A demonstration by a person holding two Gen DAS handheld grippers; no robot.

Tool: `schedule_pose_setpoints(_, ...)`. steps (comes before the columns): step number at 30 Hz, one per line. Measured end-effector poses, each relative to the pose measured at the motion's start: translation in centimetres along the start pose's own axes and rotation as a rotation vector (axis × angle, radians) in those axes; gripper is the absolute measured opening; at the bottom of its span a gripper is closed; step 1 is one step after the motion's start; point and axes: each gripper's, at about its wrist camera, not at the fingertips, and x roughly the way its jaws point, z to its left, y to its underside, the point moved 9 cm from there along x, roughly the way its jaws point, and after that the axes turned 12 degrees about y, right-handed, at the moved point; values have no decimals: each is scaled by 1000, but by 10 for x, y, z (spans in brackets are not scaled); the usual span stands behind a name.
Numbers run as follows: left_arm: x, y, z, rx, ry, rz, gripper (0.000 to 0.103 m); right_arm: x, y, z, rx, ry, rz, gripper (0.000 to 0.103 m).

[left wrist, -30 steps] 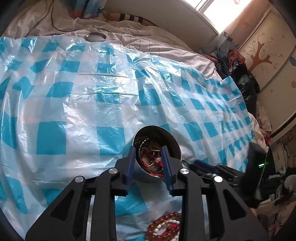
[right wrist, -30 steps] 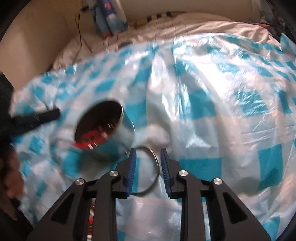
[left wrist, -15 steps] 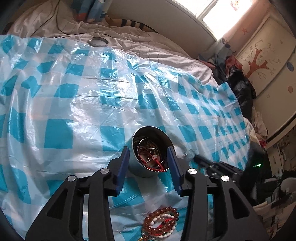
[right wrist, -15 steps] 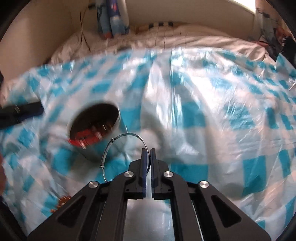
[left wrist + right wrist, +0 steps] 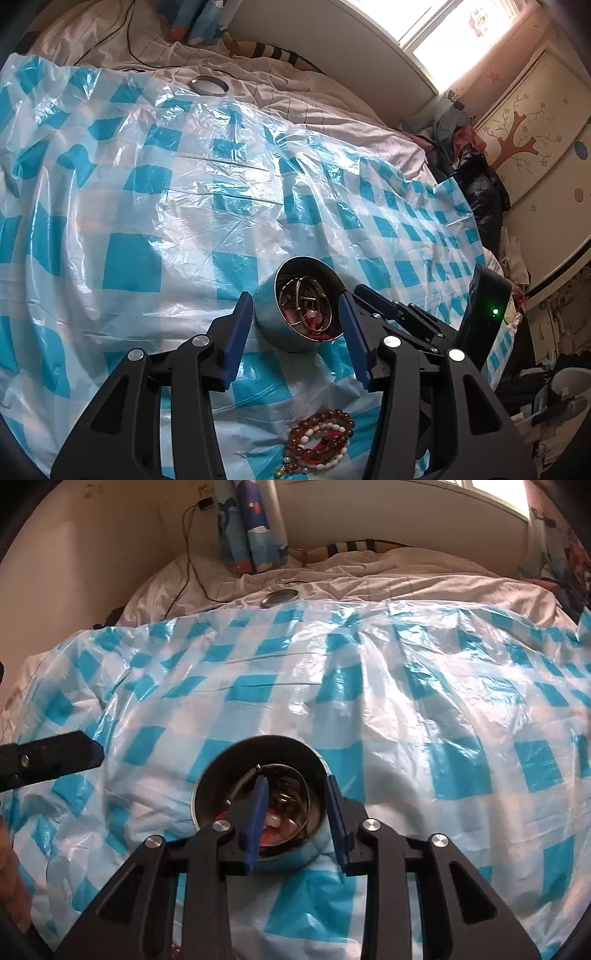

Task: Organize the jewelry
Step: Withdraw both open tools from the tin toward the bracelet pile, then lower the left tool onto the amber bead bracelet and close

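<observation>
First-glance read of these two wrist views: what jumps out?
The blue-and-white checked plastic sheet covering the bed fills both views. On it stands a round metal tin full of tangled jewelry, between the open left gripper fingers; the open right gripper hovers over its mouth. A red-brown and white beaded bracelet lies on the sheet nearer the left camera.

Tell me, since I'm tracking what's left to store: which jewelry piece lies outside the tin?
The beaded bracelet, brown and white beads, lies on the checkered plastic sheet below the left tool. The other pieces sit inside the round metal tin.
</observation>
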Motion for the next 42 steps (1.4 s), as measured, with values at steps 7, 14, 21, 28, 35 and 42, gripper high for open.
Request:
schedule_pose_setpoints(7, 1, 3, -4, 13, -6, 10, 48, -20, 3, -12, 10, 1, -18, 46)
schedule_pose_setpoints(14, 9, 12, -9, 32, -15, 41, 51, -21, 21, -10, -66, 42, 5, 60)
schedule_pose_setpoints(21, 5, 17, -4, 51, -26, 61, 53, -28, 18, -2, -40, -19, 10, 70)
schedule_pose_setpoints(28, 7, 46, 3, 67, -13, 158, 54, -32, 41, -19, -56, -10, 68, 73)
schedule_pose_setpoints(35, 19, 97, -14, 134, 24, 289, 54, -47, 55, -35, -8, -30, 82, 74)
schedule_pose_setpoints(42, 26, 134, -15, 140, 19, 362, 54, -69, 67, -39, 6, -56, 80, 80)
